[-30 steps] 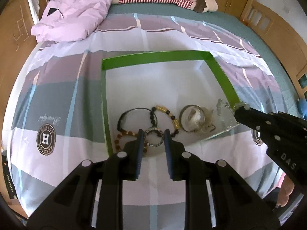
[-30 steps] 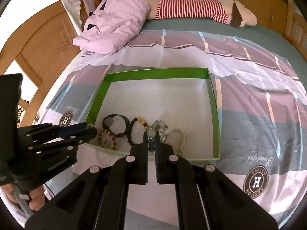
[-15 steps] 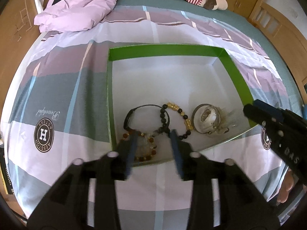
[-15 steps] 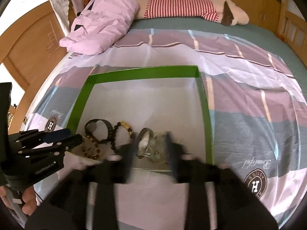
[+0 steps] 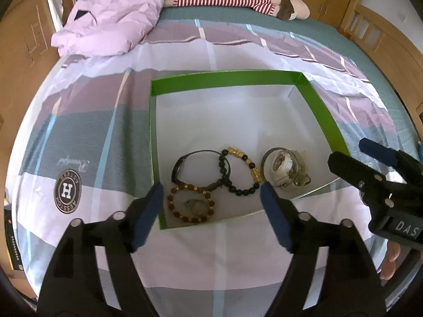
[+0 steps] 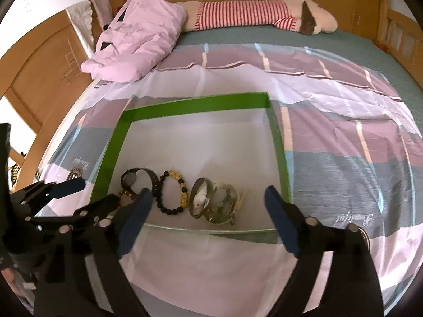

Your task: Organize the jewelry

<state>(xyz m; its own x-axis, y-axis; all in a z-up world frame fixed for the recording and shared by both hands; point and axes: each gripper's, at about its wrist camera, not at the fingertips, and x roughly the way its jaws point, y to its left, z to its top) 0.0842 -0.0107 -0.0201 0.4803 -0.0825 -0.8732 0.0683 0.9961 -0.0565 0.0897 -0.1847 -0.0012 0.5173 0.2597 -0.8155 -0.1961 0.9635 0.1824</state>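
We see both grippers spread wide and empty: left gripper (image 5: 210, 200) and right gripper (image 6: 207, 206) hover over the near edge of the green box (image 5: 224, 80) on the bed (image 5: 105, 132). Bracelets (image 5: 239, 171) and a watch (image 5: 281, 167) lie along the box's near side. The clump beside the watch (image 6: 222, 207) is tangled, hard to identify.

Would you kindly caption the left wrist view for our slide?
Open left gripper above a green box holding bracelets and a watch.
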